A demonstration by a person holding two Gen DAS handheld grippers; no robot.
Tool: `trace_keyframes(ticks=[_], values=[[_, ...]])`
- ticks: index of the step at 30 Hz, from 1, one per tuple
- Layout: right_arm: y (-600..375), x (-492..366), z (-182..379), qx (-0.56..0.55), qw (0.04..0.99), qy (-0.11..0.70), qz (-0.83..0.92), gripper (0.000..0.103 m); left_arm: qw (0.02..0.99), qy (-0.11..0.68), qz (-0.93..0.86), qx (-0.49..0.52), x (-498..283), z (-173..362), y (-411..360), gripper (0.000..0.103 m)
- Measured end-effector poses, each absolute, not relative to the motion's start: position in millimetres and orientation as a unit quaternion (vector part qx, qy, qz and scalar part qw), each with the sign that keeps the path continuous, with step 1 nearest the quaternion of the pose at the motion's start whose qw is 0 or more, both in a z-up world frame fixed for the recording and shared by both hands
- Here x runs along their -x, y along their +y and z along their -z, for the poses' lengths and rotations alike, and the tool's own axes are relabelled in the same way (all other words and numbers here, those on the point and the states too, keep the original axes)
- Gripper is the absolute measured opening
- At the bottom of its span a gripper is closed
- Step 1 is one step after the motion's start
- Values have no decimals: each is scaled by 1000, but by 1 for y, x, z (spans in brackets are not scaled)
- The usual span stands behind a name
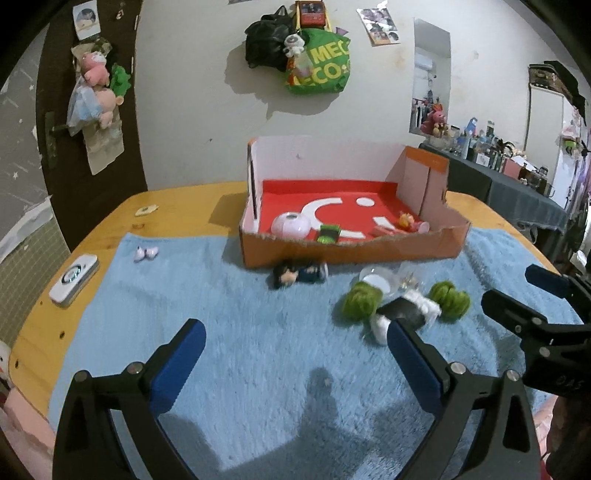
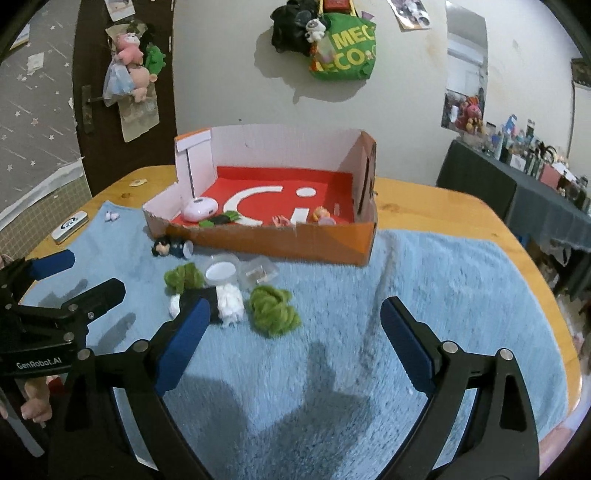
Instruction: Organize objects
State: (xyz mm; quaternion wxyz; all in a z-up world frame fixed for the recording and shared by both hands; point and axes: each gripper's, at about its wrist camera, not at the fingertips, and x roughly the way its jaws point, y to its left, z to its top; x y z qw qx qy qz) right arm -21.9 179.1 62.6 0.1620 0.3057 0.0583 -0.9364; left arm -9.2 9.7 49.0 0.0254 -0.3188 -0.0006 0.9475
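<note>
Home room: plush toys (image 1: 96,88) on door, cluttered dresser (image 2: 532,177).

Black-and-white plush (image 1: 402,312) beside the box (image 1: 351,247) partly hidden behind a left hand-held gripper (image 1: 295,354) finger; small items inside the box blurred, unidentifiable; clear containers (image 2: 240,275) near the box smeared.

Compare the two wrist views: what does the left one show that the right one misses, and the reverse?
Only the left wrist view shows the framed picture high on the dark door, and the far right end of the cluttered side table.

Only the right wrist view shows a hand at the lower left, under the other gripper's label.

Both show the orange box with the pink round case inside, the blue towel, the dark-haired figurine, two green yarn bundles and the white tin.
</note>
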Motion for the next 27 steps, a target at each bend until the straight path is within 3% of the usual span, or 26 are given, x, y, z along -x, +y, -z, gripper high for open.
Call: trace_keyframes(ticks=[27], values=[[183, 28, -34, -348, 158, 54, 922, 95, 29, -9, -940, 341, 9, -33, 12, 100]])
